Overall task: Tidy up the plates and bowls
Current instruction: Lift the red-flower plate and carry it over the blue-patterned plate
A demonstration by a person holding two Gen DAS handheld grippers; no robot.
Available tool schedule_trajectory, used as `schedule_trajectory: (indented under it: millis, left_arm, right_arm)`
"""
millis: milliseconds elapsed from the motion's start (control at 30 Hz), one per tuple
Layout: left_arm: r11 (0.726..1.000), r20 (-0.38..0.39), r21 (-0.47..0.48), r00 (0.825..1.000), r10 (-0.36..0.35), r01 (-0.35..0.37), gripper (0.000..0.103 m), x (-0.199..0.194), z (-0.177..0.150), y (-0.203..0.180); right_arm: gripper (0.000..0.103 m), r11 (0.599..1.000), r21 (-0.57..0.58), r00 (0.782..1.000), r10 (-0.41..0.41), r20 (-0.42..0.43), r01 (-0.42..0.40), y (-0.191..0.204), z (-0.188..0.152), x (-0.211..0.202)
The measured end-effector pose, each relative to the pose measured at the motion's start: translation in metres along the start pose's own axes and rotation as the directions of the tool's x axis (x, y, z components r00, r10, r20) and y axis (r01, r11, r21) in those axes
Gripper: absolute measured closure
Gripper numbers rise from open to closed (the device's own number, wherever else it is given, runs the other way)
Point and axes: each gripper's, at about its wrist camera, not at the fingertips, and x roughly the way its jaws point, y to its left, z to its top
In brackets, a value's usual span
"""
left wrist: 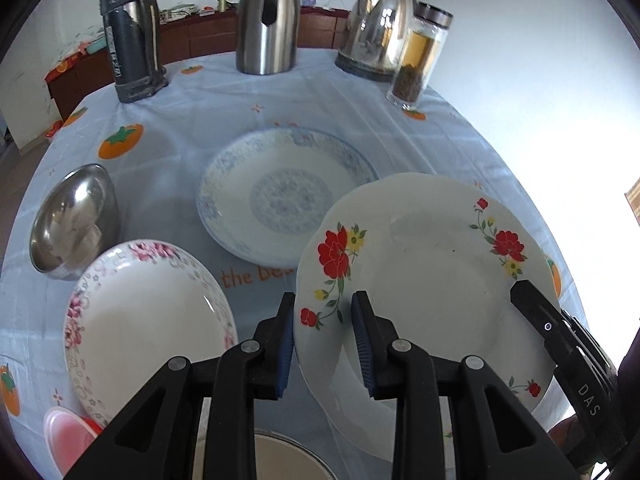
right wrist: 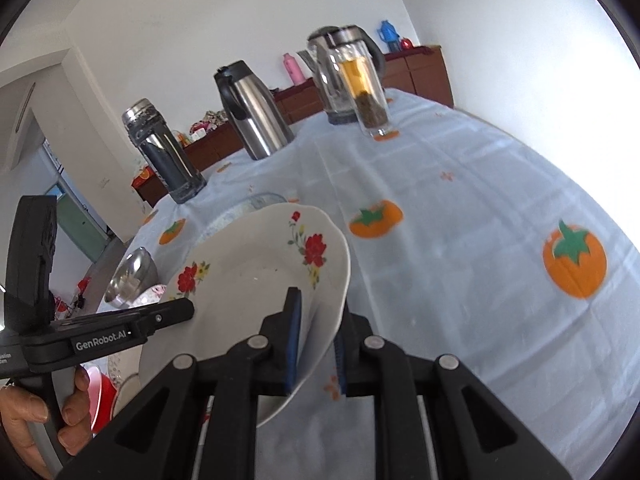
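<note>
Gripping the red-flowered plate [left wrist: 420, 264] by opposite rims, both sets of fingers clenched on it, clear of the bench [left wrist: 160, 160]; next, I reckon, onto the blue-patterned plate [left wrist: 280, 188].

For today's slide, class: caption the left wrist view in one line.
Both grippers hold the red-flowered plate above the tablecloth, blue-patterned plate beyond.

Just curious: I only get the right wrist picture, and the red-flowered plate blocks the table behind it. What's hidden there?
Observer: A blue-patterned plate, lying flat on the tablecloth beyond the red-flowered plate.
Operator: Does the other gripper hold the flowered plate too?
Observer: Yes. The left gripper has that plate's near rim clamped between its blue pads.
</note>
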Motion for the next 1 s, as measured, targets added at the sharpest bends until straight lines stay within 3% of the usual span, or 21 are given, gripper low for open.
schedule_trajectory:
  millis: [300, 700, 1000]
  left_arm:
    - [0.997, 0.044, -0.040, 0.997, 0.071, -0.069, 0.072, 0.002, 0.032, 0.033]
    - [0.986, 0.006, -0.065, 0.988, 0.157, -0.157, 0.071, 0.046, 0.067, 0.070]
    - [0.981, -0.044, -0.084, 0.984, 0.171, -0.174, 0.070, 0.073, 0.071, 0.083]
  right_arm:
    - [0.088, 0.998, -0.027, 0.999, 0.054, 0.011, -0.053, 0.028, 0.029, 0.038]
    - [0.087, 0.996, -0.012, 0.995, 0.084, -0.055, -0.085, 0.039, 0.045, 0.109]
    - [0.086, 0.998, -0.012, 0.993, 0.060, -0.103, -0.062, 0.039, 0.042, 0.140]
